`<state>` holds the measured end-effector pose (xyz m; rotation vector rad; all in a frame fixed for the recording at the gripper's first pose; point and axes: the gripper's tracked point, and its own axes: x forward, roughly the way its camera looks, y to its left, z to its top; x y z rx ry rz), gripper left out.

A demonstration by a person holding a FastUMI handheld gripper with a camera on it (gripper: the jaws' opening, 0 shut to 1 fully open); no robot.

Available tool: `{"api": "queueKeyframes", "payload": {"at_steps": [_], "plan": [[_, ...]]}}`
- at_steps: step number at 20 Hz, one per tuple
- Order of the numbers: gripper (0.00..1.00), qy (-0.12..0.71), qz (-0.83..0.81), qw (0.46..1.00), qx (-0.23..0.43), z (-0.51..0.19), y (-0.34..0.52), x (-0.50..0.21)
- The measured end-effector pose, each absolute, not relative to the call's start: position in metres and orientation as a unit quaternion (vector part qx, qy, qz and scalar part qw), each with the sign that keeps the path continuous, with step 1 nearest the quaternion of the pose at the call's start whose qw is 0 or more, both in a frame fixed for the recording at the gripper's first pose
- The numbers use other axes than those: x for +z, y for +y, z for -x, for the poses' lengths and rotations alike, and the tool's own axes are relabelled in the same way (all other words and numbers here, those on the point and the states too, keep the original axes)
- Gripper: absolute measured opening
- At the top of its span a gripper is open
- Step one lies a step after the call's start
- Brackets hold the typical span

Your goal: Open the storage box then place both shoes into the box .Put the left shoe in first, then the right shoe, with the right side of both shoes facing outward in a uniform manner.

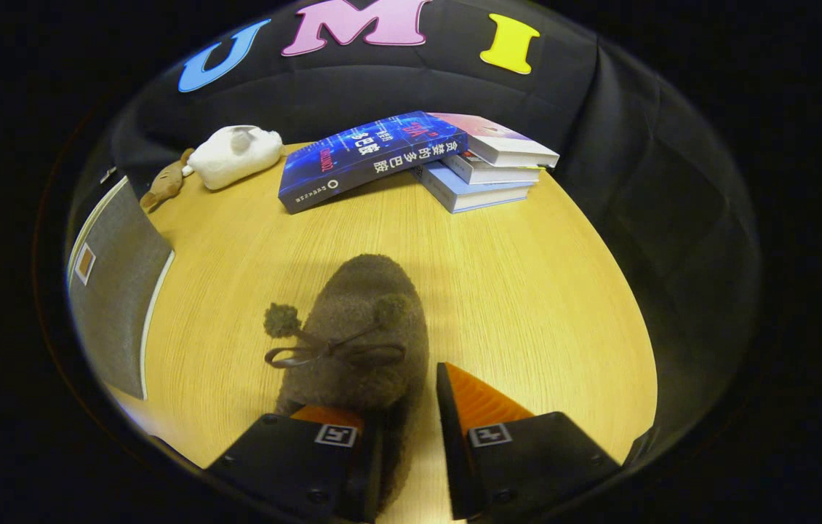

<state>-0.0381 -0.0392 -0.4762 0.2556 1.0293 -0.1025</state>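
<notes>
Hand-held gripper [411, 407] partly open, straddling the near edge of the brown fuzzy shoe [360, 327] on the table [527, 291], left finger over the fluff, right finger beside it; firm hold not clear. Risk of pinching only soft pile or the bow, letting the shoe slip or twist and spoiling its required facing.

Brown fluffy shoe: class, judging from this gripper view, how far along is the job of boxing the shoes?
Done: nothing certain. Whether the grey storage box, left of the fingers, is open cannot be told.
In hand: the gripper has its jaws either side of the heel of the brown fluffy shoe, which lies on the wooden table; whether they press it is unclear.
Left: putting both shoes in the box.
</notes>
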Motion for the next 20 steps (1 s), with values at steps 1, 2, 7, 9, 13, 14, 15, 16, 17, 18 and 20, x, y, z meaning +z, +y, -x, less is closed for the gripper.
{"api": "queueKeyframes", "payload": {"at_steps": [1, 2, 7, 9, 13, 14, 15, 16, 17, 18, 20], "plan": [[0.24, 0.487, -0.113, 0.864, -0.059, 0.034, -0.045, -0.482], [0.2, 0.488, -0.108, 0.863, -0.068, 0.037, -0.047, -0.479], [0.05, 0.475, -0.164, 0.861, -0.08, 0.038, -0.044, -0.447], [0.05, 0.465, -0.174, 0.865, -0.078, 0.036, -0.044, -0.422], [0.05, 0.436, -0.181, 0.88, -0.062, 0.018, -0.031, -0.357], [0.05, 0.427, -0.187, 0.883, -0.054, 0.011, -0.022, -0.339], [0.05, 0.421, -0.193, 0.885, -0.045, 0.004, -0.011, -0.322], [0.05, 0.416, -0.2, 0.887, -0.036, -0.003, 0.001, -0.306], [0.05, 0.412, -0.206, 0.887, -0.026, -0.01, 0.015, -0.29], [0.05, 0.41, -0.215, 0.886, -0.015, -0.017, 0.03, -0.273], [0.05, 0.405, -0.232, 0.884, 0.003, -0.03, 0.06, -0.246]]}}
